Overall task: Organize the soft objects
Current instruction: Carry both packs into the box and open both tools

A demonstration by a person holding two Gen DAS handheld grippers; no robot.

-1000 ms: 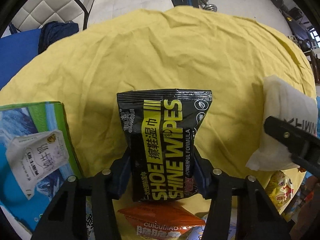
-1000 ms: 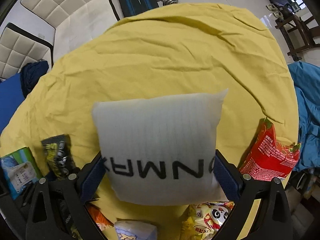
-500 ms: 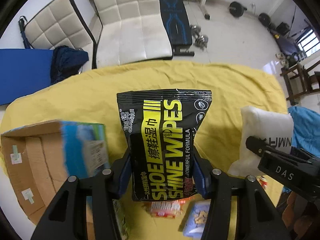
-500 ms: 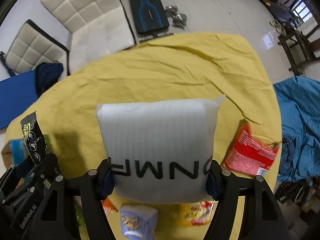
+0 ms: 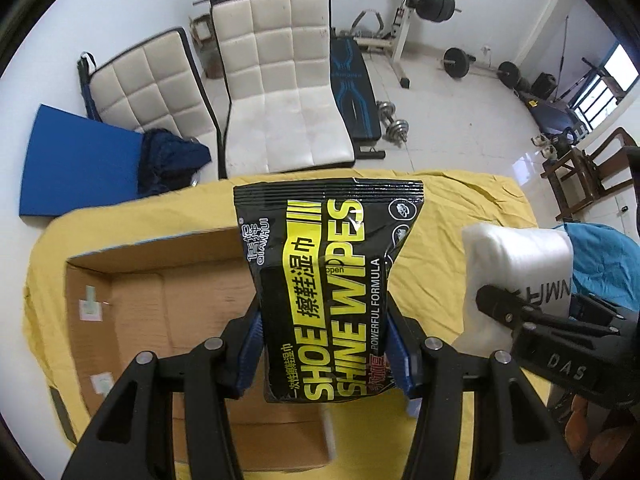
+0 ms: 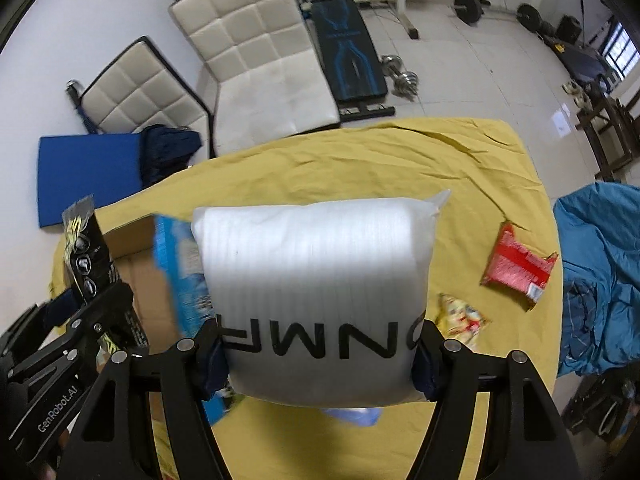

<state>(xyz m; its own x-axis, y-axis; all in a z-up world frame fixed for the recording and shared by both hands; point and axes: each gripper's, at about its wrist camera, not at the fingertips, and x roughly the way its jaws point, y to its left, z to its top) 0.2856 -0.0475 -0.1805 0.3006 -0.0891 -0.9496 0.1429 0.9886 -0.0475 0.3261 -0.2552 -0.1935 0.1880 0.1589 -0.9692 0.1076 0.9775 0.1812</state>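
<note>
My left gripper (image 5: 326, 354) is shut on a black and yellow shoe wipes pack (image 5: 328, 280) and holds it high above an open cardboard box (image 5: 160, 320). My right gripper (image 6: 320, 356) is shut on a white soft pack with black letters (image 6: 316, 280), held above the yellow cloth. The white pack (image 5: 516, 264) and right gripper also show in the left wrist view at the right. The wipes pack (image 6: 90, 256) and the box (image 6: 140, 280) show at the left of the right wrist view.
The table is covered by a yellow cloth (image 6: 360, 164). A red snack bag (image 6: 518, 266) and a yellow snack bag (image 6: 460, 318) lie on it at the right. White chairs (image 5: 280, 92) and gym gear stand beyond. A blue cloth heap (image 6: 596, 280) lies right.
Both grippers have risen and tilted up with their packs, so the room beyond the table shows. The left one has moved over the open cardboard box.
</note>
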